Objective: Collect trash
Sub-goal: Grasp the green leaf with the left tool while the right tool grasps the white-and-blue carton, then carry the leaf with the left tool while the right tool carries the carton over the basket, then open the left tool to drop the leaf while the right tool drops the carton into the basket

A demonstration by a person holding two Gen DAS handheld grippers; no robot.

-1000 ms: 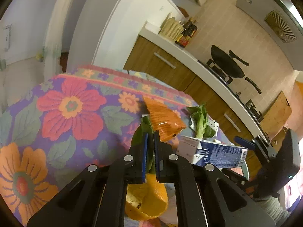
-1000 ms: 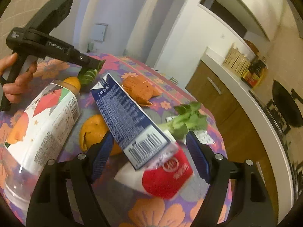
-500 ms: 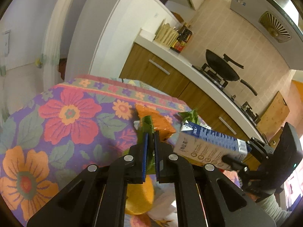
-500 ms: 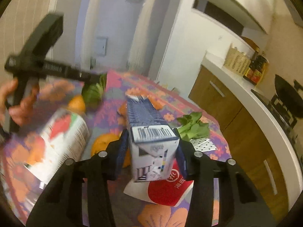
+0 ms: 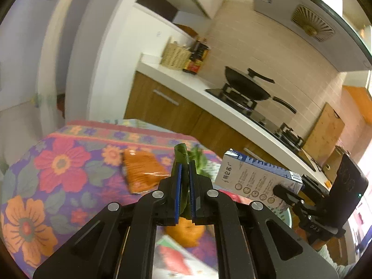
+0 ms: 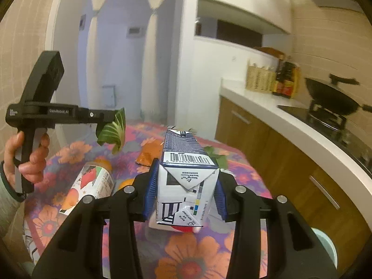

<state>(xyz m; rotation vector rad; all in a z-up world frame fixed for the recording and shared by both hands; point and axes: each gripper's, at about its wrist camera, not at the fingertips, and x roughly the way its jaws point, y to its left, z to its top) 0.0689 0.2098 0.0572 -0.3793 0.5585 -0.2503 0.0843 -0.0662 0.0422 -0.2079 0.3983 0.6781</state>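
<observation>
A kitchen fills the background: a white countertop runs over wooden cabinets, with a black wok on the stove, a wicker basket and dark bottles beside it. In front stands a table under a floral tablecloth in purple, red and orange.

On the cloth lies a plastic juice bottle on its side, its fruit-printed label facing up, with an orange just beside it. Farther back lies a flat orange snack wrapper, and near it a bunch of leafy greens. A red and white wrapper shows under the carton's near end.

The right gripper has its jaws spread to the width of a blue and white milk carton and pressed against both its sides; the carton is lifted clear of the table, pointing forward, its barcode end near the camera. From the left wrist view the same carton hangs to the right, above the table edge.

The left gripper has its jaws nearly together, pinching a green vegetable leaf that sticks out above the fingertips. In the right wrist view that leaf hangs from the gripper's tip, raised above the bottle, with a hand around the handle.
</observation>
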